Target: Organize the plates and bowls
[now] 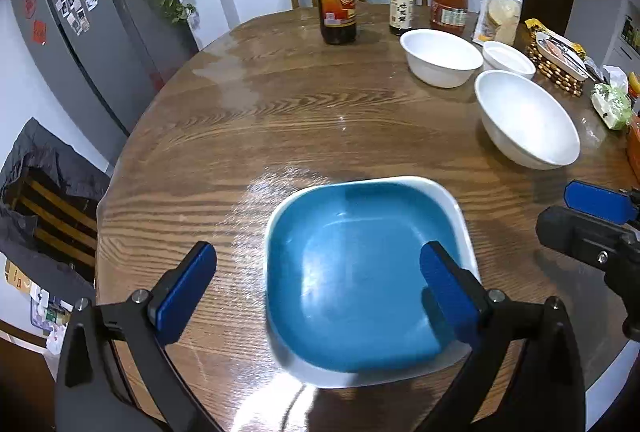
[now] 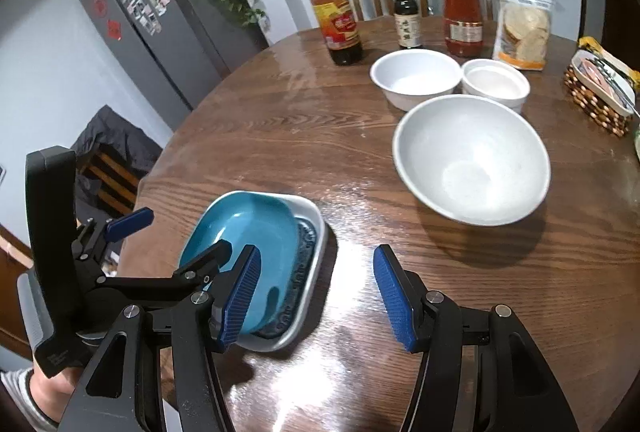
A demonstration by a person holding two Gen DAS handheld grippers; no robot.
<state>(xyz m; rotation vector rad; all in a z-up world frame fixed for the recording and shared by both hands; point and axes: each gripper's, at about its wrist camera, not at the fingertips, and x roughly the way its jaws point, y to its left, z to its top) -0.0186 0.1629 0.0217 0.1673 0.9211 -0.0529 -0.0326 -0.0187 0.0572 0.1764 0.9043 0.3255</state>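
Left gripper (image 1: 318, 290): fingers spread wide, nothing pinched; its right finger hangs above the blue square plate (image 1: 360, 272), no contact evident. In the right wrist view, blue plate lies tilted in a white square dish (image 2: 308, 252), near table (image 1: 280, 119) front edge. Right gripper (image 2: 316, 300): fingers apart approx. halfway, empty, over bare wood just right of the dish. Further right, well apart: large white bowl (image 2: 472, 159); behind it medium white bowl (image 2: 416, 77) and small white bowl (image 2: 496, 81) side by side. Bottles at rear.
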